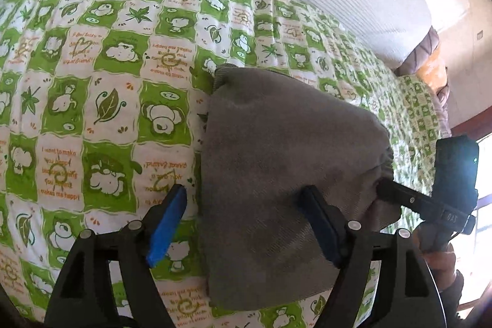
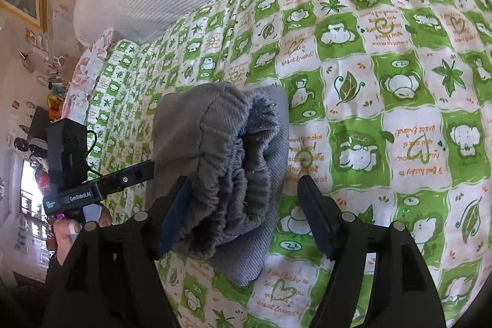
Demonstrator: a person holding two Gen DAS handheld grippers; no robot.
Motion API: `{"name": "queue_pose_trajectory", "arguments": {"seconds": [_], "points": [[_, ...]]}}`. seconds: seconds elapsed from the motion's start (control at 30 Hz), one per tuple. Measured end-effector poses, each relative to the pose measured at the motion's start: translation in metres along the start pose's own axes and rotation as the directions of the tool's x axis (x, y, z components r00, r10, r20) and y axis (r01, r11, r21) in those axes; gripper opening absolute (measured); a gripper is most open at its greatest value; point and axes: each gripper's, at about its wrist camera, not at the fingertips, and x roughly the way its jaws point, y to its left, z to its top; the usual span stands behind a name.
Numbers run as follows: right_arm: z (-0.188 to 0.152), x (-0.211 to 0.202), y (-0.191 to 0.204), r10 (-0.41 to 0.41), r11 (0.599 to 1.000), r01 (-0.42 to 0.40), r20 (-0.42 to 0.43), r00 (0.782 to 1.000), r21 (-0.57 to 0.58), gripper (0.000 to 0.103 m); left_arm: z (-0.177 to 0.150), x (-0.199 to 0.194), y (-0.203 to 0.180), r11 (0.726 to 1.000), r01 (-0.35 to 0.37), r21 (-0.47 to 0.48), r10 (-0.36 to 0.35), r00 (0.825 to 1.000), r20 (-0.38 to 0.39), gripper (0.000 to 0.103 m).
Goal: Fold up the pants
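Grey pants [image 1: 276, 162]: folded into a bundle, lying on the green-checked quilt [image 1: 92, 100].
Left gripper [image 1: 246, 223]: my jaws apart around the bundle's edge.
Right gripper [image 2: 246, 217]: mine too, gaping over the gathered waistband [image 2: 233, 174].

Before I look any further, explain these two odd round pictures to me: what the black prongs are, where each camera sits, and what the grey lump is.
There is no robot here. A person holds a hand-held gripper in each hand, each with a wide-angle camera looking along its two jaws.

One picture looks out from the left gripper, the other from the right gripper. Each view also catches the other tool at its edge, with the hand holding it.

The grey lump is a pair of pants, folded into a bundle, lying on a green and white quilt covering a bed. Its gathered waistband faces the right camera.

Both pairs of jaws stand open around the bundle's ends; neither clamps it.
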Motion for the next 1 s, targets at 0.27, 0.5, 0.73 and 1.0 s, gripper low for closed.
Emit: {"name": "queue_pose_trajectory", "arguments": {"seconds": [0.27, 0.5, 0.73, 1.0], "points": [[-0.001, 0.006, 0.0, 0.019, 1.0, -0.019, 0.005, 1.0, 0.018, 0.084, 0.002, 0.008, 0.002, 1.0, 0.011, -0.002, -0.011, 1.0, -0.009, 0.086], [0.0, 0.014, 0.015, 0.029, 0.999, -0.029, 0.002, 1.0, -0.028, 0.085, 0.004, 0.009, -0.006, 0.996, 0.085, 0.028, -0.085, 0.996, -0.017, 0.069], [-0.002, 0.007, -0.005, 0.105, 0.993, -0.106, 0.025, 0.994, 0.053, 0.068, 0.003, 0.007, -0.003, 0.992, 0.128, 0.013, -0.128, 0.992, -0.009, 0.055], [-0.005, 0.003, 0.006, 0.04, 0.999, -0.04, 0.029, 0.999, -0.023, 0.047, 0.0, -0.001, -0.011, 0.993, 0.115, 0.029, -0.115, 0.993, 0.018, 0.04]]}}
